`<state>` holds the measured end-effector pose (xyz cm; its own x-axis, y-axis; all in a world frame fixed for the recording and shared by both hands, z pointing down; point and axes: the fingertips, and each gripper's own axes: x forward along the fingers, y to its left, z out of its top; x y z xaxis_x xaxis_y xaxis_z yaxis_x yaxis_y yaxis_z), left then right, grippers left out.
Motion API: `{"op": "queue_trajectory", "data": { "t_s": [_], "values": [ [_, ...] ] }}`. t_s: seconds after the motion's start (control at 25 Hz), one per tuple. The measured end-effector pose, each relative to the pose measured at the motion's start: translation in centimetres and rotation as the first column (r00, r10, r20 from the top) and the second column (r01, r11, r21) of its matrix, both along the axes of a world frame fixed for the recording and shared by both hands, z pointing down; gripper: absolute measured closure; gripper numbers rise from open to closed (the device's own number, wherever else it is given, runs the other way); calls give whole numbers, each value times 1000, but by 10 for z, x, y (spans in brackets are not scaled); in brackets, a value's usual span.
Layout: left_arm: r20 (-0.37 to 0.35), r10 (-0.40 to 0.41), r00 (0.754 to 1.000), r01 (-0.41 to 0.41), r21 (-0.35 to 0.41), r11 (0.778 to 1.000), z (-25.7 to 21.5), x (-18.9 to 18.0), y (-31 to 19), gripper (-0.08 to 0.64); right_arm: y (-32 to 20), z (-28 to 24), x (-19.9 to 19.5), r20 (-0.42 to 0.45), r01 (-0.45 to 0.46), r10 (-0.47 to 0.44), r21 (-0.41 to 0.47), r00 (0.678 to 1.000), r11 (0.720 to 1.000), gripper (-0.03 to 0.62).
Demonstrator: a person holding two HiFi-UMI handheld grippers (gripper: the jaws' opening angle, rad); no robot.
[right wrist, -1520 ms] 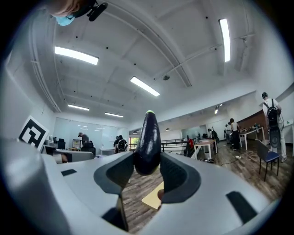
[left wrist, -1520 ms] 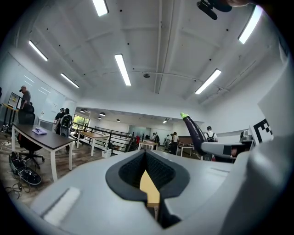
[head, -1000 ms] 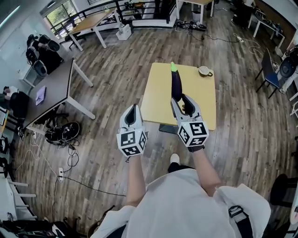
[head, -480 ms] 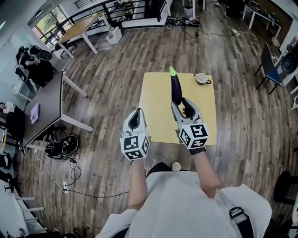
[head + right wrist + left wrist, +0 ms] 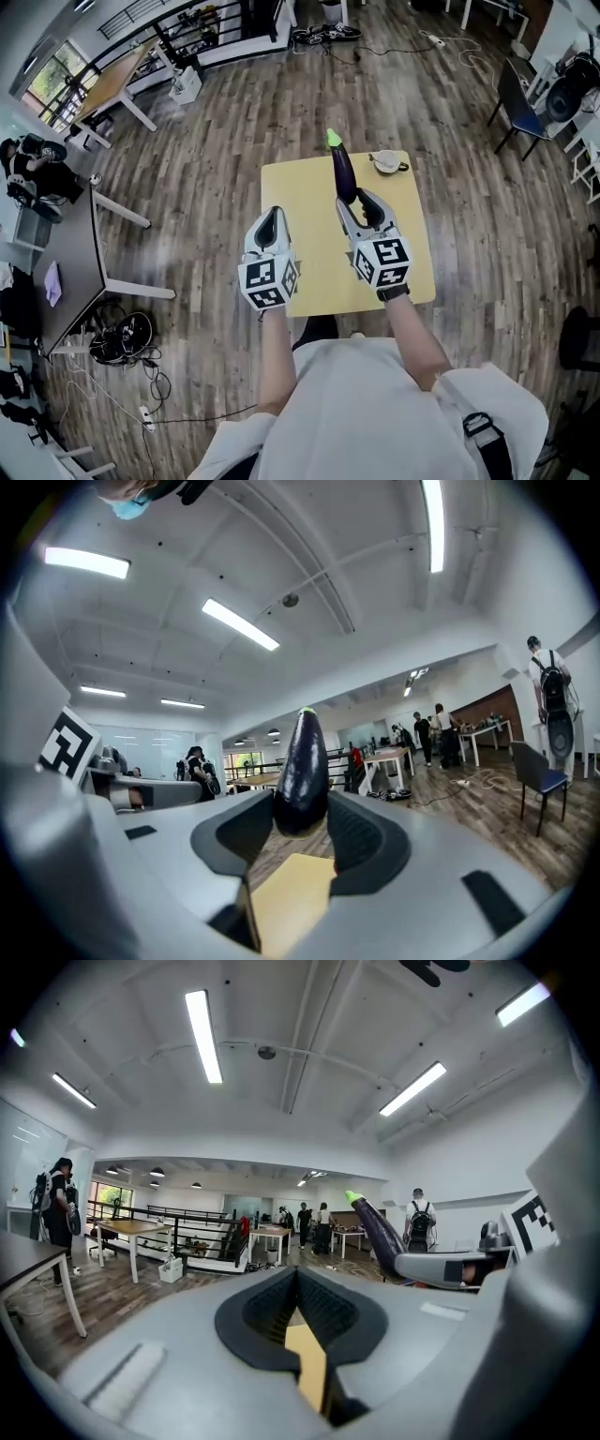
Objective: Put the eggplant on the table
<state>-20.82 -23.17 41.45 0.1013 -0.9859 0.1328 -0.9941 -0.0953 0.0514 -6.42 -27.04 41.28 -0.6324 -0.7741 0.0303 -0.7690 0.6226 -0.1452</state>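
Clamping the blunt end of a dark purple eggplant point(image 5: 344, 175) point(image 5: 302, 761) between the part-open jaws of the right hand-held gripper point(image 5: 358, 204) point(image 5: 300, 825), green stem end pointing up and away. Holding it above the far half of a small yellow table point(image 5: 300, 192), near a white cup point(image 5: 384, 162) at the far right corner. Holding the left hand-held gripper point(image 5: 270, 223) point(image 5: 298, 1283) alongside, jaws together and empty, at the table's left edge. Standing at the table's near edge on a grey wood-plank floor point(image 5: 206, 122).
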Motion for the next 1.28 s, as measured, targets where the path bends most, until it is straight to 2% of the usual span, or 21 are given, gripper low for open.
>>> {"op": "queue_trajectory", "data": {
  "t_s": [0.2, 0.4, 0.76, 1.28],
  "values": [
    [-14, 45, 999, -46, -12, 999, 6, -6, -44, 551, -40, 11, -6, -22, -44, 43, -28, 999, 999, 410],
    [1, 107, 994, -107, -24, 994, 27, -12, -74, 552, -67, 41, -28, -74, -26, 20, -83, 997, 996, 410],
    [-33, 111, 993, -114, -114, 987, 73, -39, -108, 551, -99, 93, -56, -137, -45, 19, -193, 990, 980, 410],
    [-96, 127, 987, -145, -217, 965, 132, -50, -142, 552, -126, 169, -67, -219, -99, 26, -326, 975, 940, 410]
  ]
}}
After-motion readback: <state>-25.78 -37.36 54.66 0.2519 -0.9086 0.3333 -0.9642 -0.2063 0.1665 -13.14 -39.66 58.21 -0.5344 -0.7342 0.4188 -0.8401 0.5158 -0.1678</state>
